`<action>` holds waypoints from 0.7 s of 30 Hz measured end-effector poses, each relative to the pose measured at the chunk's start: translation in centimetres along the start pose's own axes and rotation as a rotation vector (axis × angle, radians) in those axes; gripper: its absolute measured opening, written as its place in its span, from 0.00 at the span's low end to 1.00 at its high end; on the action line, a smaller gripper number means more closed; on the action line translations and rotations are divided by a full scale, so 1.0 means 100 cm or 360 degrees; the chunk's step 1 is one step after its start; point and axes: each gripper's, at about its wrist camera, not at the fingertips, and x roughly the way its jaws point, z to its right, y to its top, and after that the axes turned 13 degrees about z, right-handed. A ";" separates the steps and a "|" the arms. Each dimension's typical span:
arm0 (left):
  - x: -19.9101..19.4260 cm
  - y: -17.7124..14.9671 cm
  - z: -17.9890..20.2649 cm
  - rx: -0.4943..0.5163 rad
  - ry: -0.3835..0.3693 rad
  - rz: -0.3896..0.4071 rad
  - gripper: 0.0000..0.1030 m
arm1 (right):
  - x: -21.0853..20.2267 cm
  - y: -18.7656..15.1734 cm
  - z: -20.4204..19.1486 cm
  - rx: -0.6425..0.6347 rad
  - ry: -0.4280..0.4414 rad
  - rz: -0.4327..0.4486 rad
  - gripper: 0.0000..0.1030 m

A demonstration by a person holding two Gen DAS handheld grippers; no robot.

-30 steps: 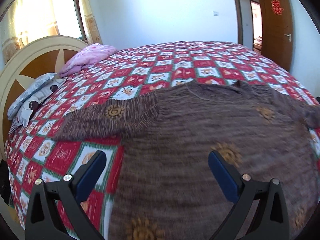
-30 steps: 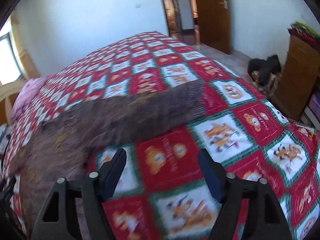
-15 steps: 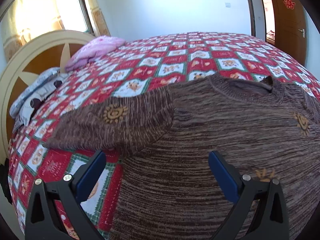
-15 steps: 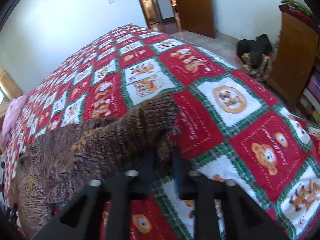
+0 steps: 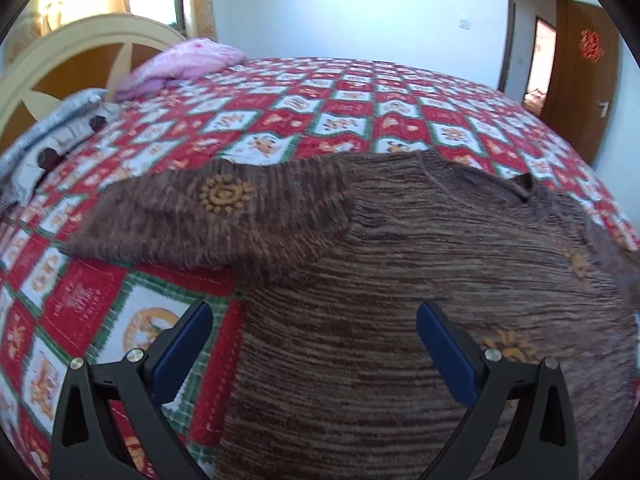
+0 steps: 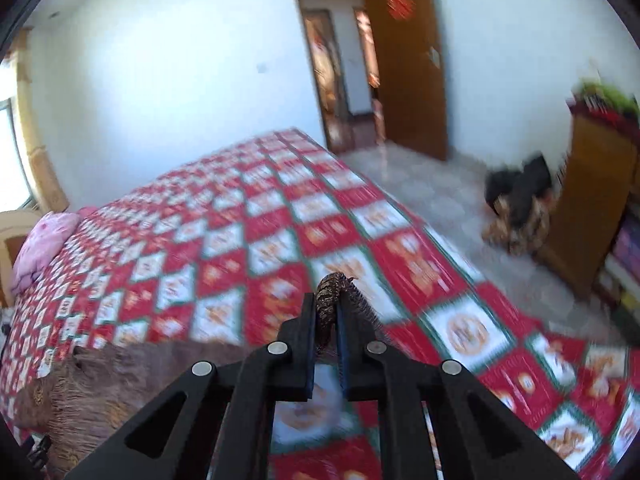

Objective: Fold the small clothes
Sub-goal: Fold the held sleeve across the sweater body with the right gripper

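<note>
A brown knitted sweater point(image 5: 400, 264) with orange sun motifs lies flat on the red, white and green checked quilt point(image 5: 344, 104). Its left sleeve point(image 5: 208, 216) stretches out to the left. My left gripper point(image 5: 314, 332) is open and empty, hovering low over the sweater's body near the left armpit. My right gripper point(image 6: 326, 312) is shut on the cuff of the right sleeve point(image 6: 330, 292) and holds it lifted above the quilt point(image 6: 224, 240). The rest of the sweater point(image 6: 92, 392) lies at the lower left of the right wrist view.
A pink pillow point(image 5: 188, 60) and a grey patterned pillow point(image 5: 52, 128) lie by the cream and brown headboard point(image 5: 60, 60). A wooden door point(image 6: 408, 60) stands open. A wooden cabinet point(image 6: 592, 208) and a dark bag point(image 6: 516, 200) sit on the floor right of the bed.
My right gripper closed on the right sleeve's cuff and lifted it off the quilt. My left gripper moved closer and lower over the sweater and stayed open.
</note>
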 end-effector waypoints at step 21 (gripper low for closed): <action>-0.022 -0.005 -0.030 -0.0052 -0.0132 -0.0067 0.97 | -0.014 -0.191 -0.281 -0.0571 0.0974 -0.0599 0.63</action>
